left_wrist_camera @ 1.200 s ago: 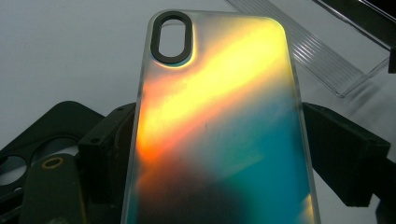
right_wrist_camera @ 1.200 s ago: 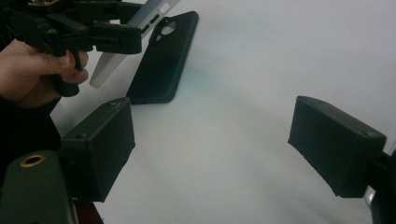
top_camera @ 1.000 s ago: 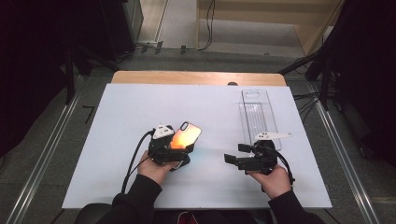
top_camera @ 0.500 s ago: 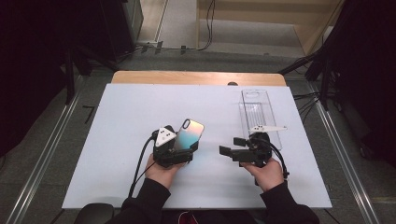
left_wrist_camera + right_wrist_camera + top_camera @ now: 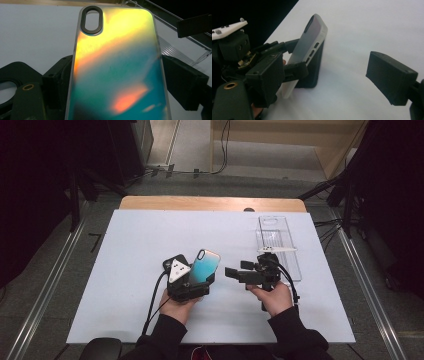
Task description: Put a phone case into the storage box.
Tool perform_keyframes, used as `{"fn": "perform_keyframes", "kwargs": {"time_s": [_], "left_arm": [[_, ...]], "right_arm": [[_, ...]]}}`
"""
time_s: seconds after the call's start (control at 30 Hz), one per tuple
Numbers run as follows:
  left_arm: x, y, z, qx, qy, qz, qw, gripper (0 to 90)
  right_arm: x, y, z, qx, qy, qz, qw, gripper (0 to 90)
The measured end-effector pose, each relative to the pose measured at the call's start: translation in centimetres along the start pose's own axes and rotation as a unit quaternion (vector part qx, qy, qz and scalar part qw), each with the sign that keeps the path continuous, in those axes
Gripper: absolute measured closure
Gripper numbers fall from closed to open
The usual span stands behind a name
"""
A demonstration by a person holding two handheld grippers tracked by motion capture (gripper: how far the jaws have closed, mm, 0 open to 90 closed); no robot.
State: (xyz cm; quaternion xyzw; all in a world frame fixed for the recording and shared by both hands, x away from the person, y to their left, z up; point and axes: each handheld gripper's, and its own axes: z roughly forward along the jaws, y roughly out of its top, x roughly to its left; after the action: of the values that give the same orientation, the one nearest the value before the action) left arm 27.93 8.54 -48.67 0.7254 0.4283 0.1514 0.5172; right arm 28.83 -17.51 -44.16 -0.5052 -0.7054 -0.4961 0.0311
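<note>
Left gripper (image 5: 192, 282) clenched on an iridescent phone case (image 5: 204, 265), jaws pinching its lower sides, case tilted up and forward out of the grip. From the left gripper view, case back (image 5: 117, 62) close ahead between the jaws, shimmering yellow, orange and teal, with a dark oval camera cutout (image 5: 92, 18) at the far upper end. Seen from the right gripper view: case (image 5: 310, 47) edge-on, pale rim with port slots, leaning against a dark jaw behind it, lower corner near the white table (image 5: 372, 27). Right gripper (image 5: 240, 274) released, jaws spread and pointing toward the case, just beside it yet apart, nothing between them. Clear plastic tray (image 5: 277, 242) lying flat beyond the right gripper, on its far side, close to its top plate. Hands (image 5: 272, 297) around both handles, dark sleeves at the near table edge (image 5: 125, 330).
</note>
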Motion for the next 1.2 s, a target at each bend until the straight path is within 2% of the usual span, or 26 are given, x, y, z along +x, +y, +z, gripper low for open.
{"fn": "perform_keyframes", "kwargs": {"time_s": [0.1,0.43,0.5,0.73,0.9,1.07,1.2], "left_arm": [[-0.3,-0.1,-0.1,-0.01,0.004,0.004,0.9999,16.6],[-1.0,-0.4,-0.1,-0.029,-0.003,0.004,0.9996,16.6],[-1.2,-0.5,-0.2,-0.032,-0.003,0.01,0.9994,16.6],[-1.6,-0.6,-0.1,-0.029,-0.003,0.013,0.9995,16.6],[-1.8,-0.7,0.0,-0.026,-0.005,0.006,0.9996,16.6],[-1.9,-0.8,0.0,-0.023,-0.008,0.001,0.9997,16.6],[-2.1,-0.8,-0.1,-0.025,-0.01,0.001,0.9996,16.6]], "right_arm": [[0.1,0.3,0.4,-0.001,0.003,0.001,1.0,13.1],[0.1,1.0,1.6,-0.002,0.015,0.016,0.9998,13.2],[0.1,1.1,1.8,0.001,0.019,0.018,0.9997,17.5],[0.0,1.4,2.2,-0.001,0.021,0.021,0.9996,18.8],[0.2,1.6,2.7,0.001,0.027,0.029,0.9992,22.0],[0.3,1.7,3.4,0.006,0.031,0.036,0.9988,30.3],[0.3,1.7,3.8,0.011,0.037,0.049,0.998,42.9]]}}
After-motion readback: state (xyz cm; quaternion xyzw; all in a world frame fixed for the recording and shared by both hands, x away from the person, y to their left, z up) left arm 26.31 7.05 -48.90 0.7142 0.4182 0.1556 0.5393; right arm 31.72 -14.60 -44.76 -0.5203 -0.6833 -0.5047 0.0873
